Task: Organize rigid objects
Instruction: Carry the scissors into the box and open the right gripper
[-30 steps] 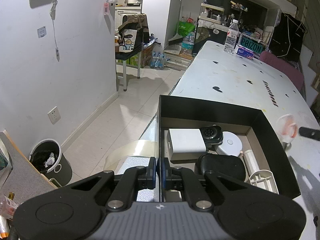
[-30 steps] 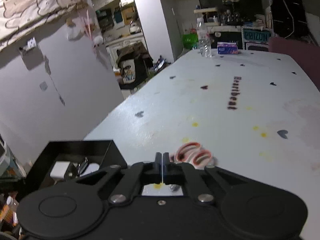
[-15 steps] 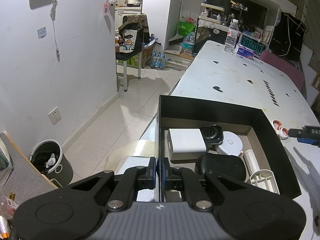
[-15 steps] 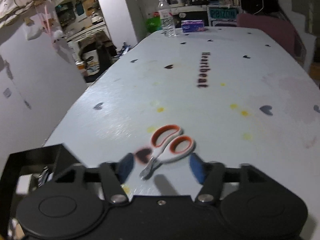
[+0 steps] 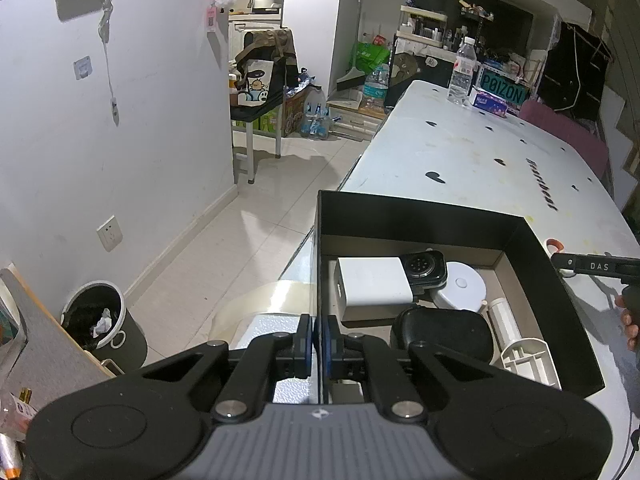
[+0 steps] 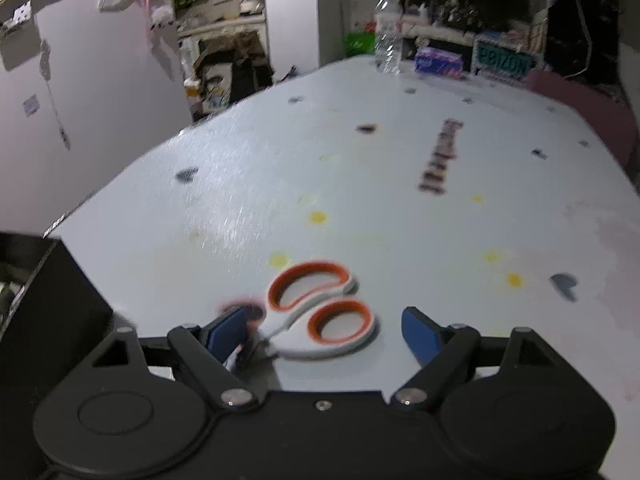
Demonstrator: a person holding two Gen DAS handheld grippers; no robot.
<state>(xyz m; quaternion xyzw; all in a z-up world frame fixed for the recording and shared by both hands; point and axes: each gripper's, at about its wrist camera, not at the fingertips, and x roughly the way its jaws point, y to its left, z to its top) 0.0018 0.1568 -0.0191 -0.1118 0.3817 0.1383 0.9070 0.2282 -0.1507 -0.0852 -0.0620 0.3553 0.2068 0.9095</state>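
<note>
A clear water bottle [image 5: 461, 71] and a small purple pack [image 5: 489, 101], possibly tissues, stand at the worktop's [image 5: 472, 168] far end; a bin [image 5: 102, 325] sits on the tiled floor [image 5: 248, 248].

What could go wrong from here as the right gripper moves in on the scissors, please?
The right gripper is open around the scissors' handle loops, not the blades; closing there may make them pivot or slip. The black box, pinched at its wall by the left gripper, already holds a white block, a black case and more, so dropping scissors in could jam.
</note>
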